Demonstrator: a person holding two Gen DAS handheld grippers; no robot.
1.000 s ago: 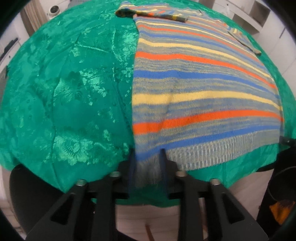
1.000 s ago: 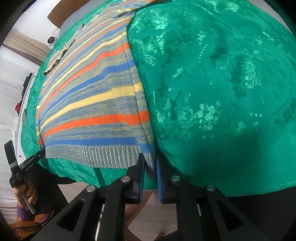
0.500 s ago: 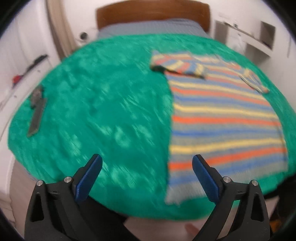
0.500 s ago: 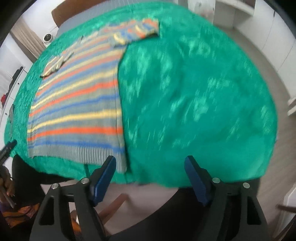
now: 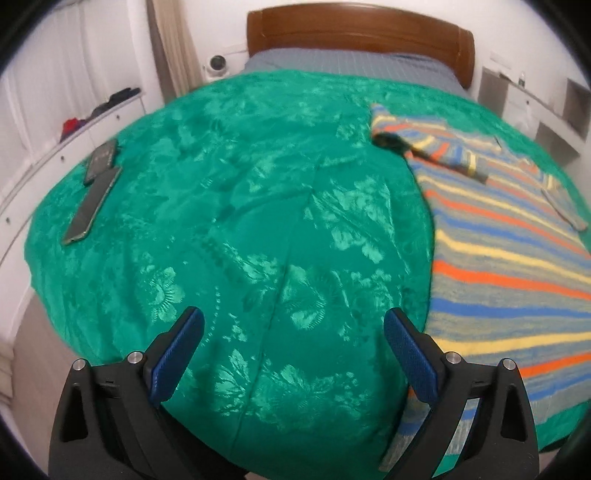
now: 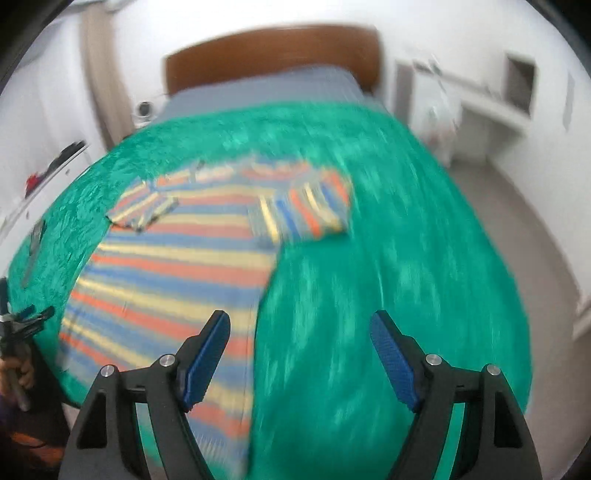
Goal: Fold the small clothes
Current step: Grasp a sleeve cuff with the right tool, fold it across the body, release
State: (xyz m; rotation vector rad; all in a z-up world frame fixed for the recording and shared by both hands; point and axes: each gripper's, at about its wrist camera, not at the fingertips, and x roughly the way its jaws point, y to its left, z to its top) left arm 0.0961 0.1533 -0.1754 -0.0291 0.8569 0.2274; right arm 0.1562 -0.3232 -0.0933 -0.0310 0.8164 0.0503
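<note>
A striped knit sweater [image 5: 498, 266] in orange, yellow, blue and grey lies flat on the green bedspread [image 5: 240, 221], both sleeves folded in over its top. It also shows in the blurred right wrist view [image 6: 173, 269]. My left gripper [image 5: 293, 350] is open and empty, above the bedspread to the left of the sweater's left edge. My right gripper [image 6: 301, 350] is open and empty, above the sweater's right edge near the hem. The left gripper shows at the far left of the right wrist view [image 6: 26, 325].
Two dark flat devices [image 5: 92, 199] lie on the bedspread's left side. A wooden headboard [image 5: 358, 29] and grey sheet are at the far end. White shelves [image 5: 532, 107] stand on the right, a white dresser [image 5: 74, 133] on the left.
Both grippers let go of the sweater's hem corners, opened wide and lifted back and up. The sweater stays flat on the bed.
</note>
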